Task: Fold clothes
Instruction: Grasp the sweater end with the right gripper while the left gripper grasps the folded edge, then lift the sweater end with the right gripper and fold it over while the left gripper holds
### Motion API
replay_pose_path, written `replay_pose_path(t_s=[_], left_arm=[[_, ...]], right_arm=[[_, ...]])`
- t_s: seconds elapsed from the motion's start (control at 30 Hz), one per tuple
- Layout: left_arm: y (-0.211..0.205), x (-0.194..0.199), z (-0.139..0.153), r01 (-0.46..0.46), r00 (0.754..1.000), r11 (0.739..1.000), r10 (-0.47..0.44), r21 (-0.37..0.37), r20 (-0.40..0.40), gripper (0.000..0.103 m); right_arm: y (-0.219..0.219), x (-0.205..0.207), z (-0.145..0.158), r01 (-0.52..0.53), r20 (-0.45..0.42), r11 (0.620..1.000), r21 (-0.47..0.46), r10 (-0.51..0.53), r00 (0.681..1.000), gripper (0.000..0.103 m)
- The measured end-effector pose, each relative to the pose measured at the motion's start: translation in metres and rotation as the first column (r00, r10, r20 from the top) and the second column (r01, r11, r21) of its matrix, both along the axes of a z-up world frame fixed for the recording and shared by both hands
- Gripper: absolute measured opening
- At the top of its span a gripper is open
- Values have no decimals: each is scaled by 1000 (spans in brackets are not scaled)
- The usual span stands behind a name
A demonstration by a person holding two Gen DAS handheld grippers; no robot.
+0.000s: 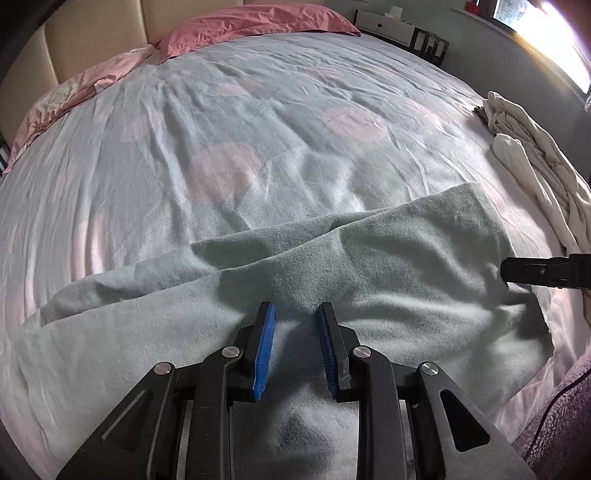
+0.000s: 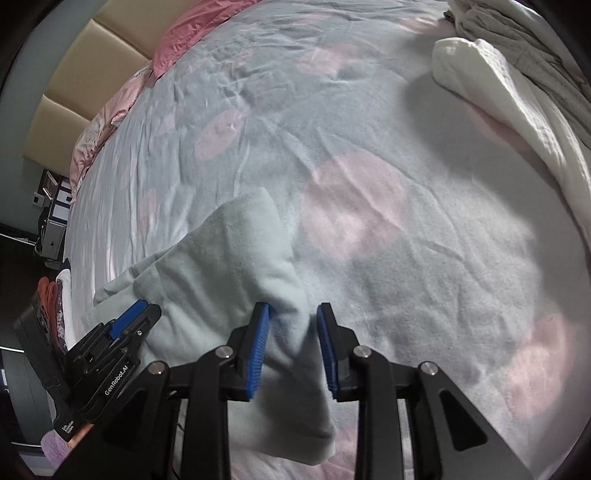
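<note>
Bedspread [image 1: 258, 122] carries one pale green garment [image 1: 406, 258] part-folded; both grippers [image 1: 295, 347] [image 2: 293, 347] narrowly parted, gripping nothing; unfolded clothes pile [image 1: 535, 166] remains.

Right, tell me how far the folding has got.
Done: the pale green towel lies doubled over on the bed. In hand: the left gripper and right gripper stand open over it, neither gripping. Left: further folds, plus the white clothes pile.

Bed [image 1: 258, 122] under grey-blue, pink-spotted sheet; pale green towel [image 1: 388, 258] at 6 o'clock, crumpled white clothes [image 1: 535, 158] at 3, pink pillows [image 1: 255, 26] at 12.
</note>
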State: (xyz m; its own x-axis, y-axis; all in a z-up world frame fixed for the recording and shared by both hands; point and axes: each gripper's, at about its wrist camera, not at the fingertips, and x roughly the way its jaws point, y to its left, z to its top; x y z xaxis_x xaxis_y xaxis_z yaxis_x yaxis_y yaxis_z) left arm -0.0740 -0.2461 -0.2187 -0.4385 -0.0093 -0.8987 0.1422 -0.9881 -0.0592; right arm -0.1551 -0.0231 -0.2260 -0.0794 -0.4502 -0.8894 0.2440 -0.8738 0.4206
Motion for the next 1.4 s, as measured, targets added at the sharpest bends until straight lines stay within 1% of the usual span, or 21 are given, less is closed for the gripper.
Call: replay_pose_path(t_s=[0.07, 0.13, 0.27, 0.3, 0.37, 0.5, 0.6, 0.7, 0.77, 0.83, 0.93, 0.97, 1.0, 1.07, 1.1, 1.17, 1.3, 1.4], left_arm=[[0, 0, -1, 7, 1000, 1000, -7, -6, 0, 25], [-1, 2, 3, 6, 1000, 1000, -6, -2, -12, 26], [-2, 12, 27, 13, 997, 1000, -12, 13, -72, 26], [-2, 15, 31, 23, 997, 1000, -21, 20, -71, 26], [1, 21, 32, 42, 998, 999, -41, 26, -49, 26], [11, 27, 18, 68, 997, 997, -68, -22, 27, 26], [15, 27, 7, 71, 996, 996, -69, -45, 55, 26], [20, 27, 4, 82, 995, 994, -78, -77, 60, 25], [23, 27, 3, 89, 995, 991, -83, -96, 61, 25], [24, 28, 2, 91, 995, 990, -85, -105, 61, 25], [26, 27, 2, 89, 995, 989, -82, -118, 62, 25], [27, 26, 2, 89, 995, 988, -82, -126, 63, 25], [28, 26, 2, 90, 995, 987, -82, -134, 63, 25], [30, 27, 2, 92, 995, 984, -83, -150, 63, 25], [31, 27, 2, 93, 995, 983, -84, -158, 62, 25], [34, 28, 1, 100, 994, 979, -90, -176, 61, 25], [37, 29, 2, 114, 993, 971, -103, -208, 62, 25], [33, 31, 7, 114, 993, 972, -103, -205, 64, 25]], right_arm=[[3, -1, -2, 8, 14, 1000, -14, -8, 1000, 27], [10, -2, -5, 40, 42, 998, -44, -39, 998, 27], [19, 0, -6, 79, 71, 995, -67, -74, 995, 27], [21, 1, -5, 83, 71, 995, -63, -78, 994, 27], [23, 3, -6, 93, 80, 993, -67, -88, 993, 27], [25, 5, -9, 111, 92, 991, -69, -104, 990, 27], [22, 6, -10, 111, 84, 993, -51, -107, 991, 27], [20, 9, -8, 105, 72, 994, -34, -102, 992, 27], [21, 12, -7, 110, 79, 993, -35, -107, 991, 27], [24, 14, -6, 116, 82, 992, -42, -113, 990, 27], [21, 15, -8, 97, 75, 995, -26, -95, 993, 27], [19, 16, -8, 88, 69, 996, -25, -86, 994, 26], [18, 16, -8, 78, 62, 997, -24, -76, 995, 20], [15, 18, -6, 62, 53, 998, -32, -61, 997, 14], [17, 18, -4, 66, 48, 997, -47, -64, 997, 10], [21, 20, 1, 75, 38, 994, -81, -72, 997, 8], [28, 23, 14, 89, 18, 979, -182, -87, 996, 8], [29, 26, 27, 86, 5, 961, -264, -88, 996, 8]])
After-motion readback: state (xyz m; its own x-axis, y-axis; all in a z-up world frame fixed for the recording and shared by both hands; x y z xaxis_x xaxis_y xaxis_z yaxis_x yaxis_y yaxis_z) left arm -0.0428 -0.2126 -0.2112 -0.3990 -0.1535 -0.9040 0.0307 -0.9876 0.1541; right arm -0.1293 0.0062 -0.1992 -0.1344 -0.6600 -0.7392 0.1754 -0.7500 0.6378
